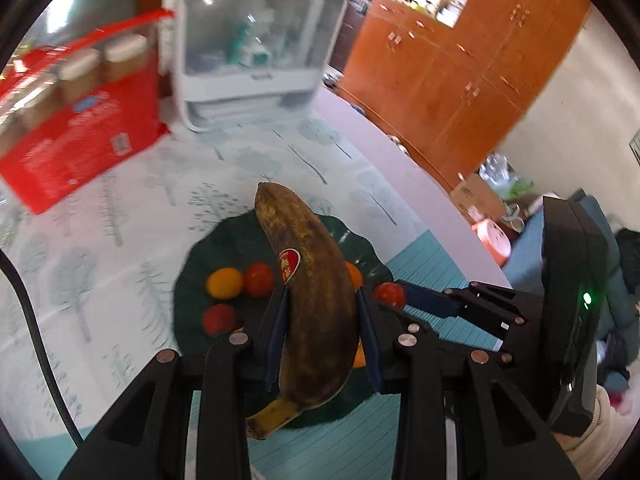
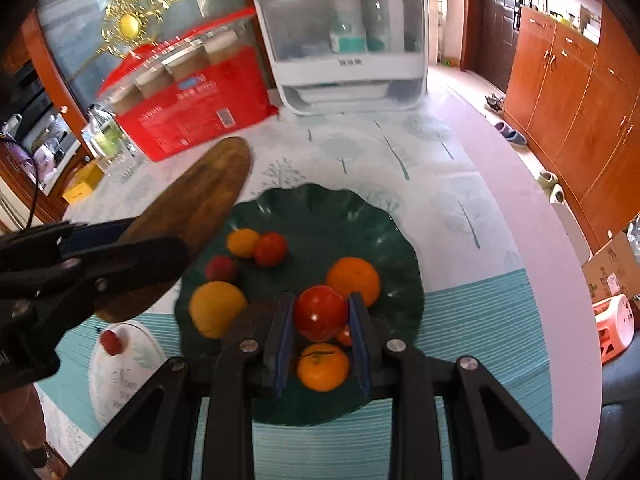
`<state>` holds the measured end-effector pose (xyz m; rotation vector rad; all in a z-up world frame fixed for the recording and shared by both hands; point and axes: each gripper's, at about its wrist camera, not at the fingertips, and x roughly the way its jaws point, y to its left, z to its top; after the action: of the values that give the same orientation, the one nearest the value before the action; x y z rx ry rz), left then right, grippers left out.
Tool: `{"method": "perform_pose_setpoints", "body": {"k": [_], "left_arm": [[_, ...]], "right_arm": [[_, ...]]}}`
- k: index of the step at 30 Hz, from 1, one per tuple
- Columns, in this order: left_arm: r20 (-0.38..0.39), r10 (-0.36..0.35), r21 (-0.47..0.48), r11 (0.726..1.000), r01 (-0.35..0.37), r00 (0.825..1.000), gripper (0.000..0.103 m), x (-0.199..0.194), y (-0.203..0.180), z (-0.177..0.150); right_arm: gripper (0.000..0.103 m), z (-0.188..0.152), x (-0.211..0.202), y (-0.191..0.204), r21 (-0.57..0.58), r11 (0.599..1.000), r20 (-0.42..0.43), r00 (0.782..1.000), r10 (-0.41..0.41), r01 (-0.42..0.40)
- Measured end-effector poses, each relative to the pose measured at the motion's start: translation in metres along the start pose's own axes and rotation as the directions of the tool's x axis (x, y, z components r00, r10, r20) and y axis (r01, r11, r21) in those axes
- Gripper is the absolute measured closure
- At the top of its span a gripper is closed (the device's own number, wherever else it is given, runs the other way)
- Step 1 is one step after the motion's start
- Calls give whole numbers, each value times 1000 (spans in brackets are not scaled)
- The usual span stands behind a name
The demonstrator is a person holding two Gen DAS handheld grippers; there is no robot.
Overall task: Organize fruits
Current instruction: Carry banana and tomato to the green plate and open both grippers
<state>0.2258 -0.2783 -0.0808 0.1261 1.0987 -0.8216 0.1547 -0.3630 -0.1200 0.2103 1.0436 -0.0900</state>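
Your left gripper point(image 1: 322, 332) is clamped on the browned, stickered banana point(image 1: 310, 280), lower centre of its view. Your right gripper point(image 2: 322, 328) pinches a round red tomato point(image 2: 320, 312), both above the dark green scalloped plate point(image 2: 360, 216).

Both views are bright and evenly lit by soft daylight, with no hard shadows. Motion blur smears the red box point(image 1: 76, 120) and white cabinet point(image 1: 256, 36) in the left wrist view. Glare spots mark that cabinet's clear front. Fisheye bending curves everything near the black circular borders, beyond the cabinet.
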Motion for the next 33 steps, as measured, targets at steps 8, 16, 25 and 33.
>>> {"method": "perform_pose_setpoints", "body": {"k": [8, 16, 25, 33], "left_arm": [[-102, -24, 40, 999, 28, 995, 71, 52, 7, 9], [-118, -10, 22, 1000, 12, 993, 70, 64, 18, 8], [-82, 38, -18, 999, -40, 996, 70, 38, 31, 4], [-71, 57, -86, 994, -63, 996, 66, 13, 46, -9]], "right_arm": [[76, -3, 25, 0, 12, 1000, -49, 999, 14, -14], [68, -3, 38, 2, 10, 1000, -82, 997, 4, -4], [65, -5, 31, 7, 12, 1000, -76, 997, 0, 1], [65, -5, 13, 14, 15, 1000, -49, 999, 7, -6]]}}
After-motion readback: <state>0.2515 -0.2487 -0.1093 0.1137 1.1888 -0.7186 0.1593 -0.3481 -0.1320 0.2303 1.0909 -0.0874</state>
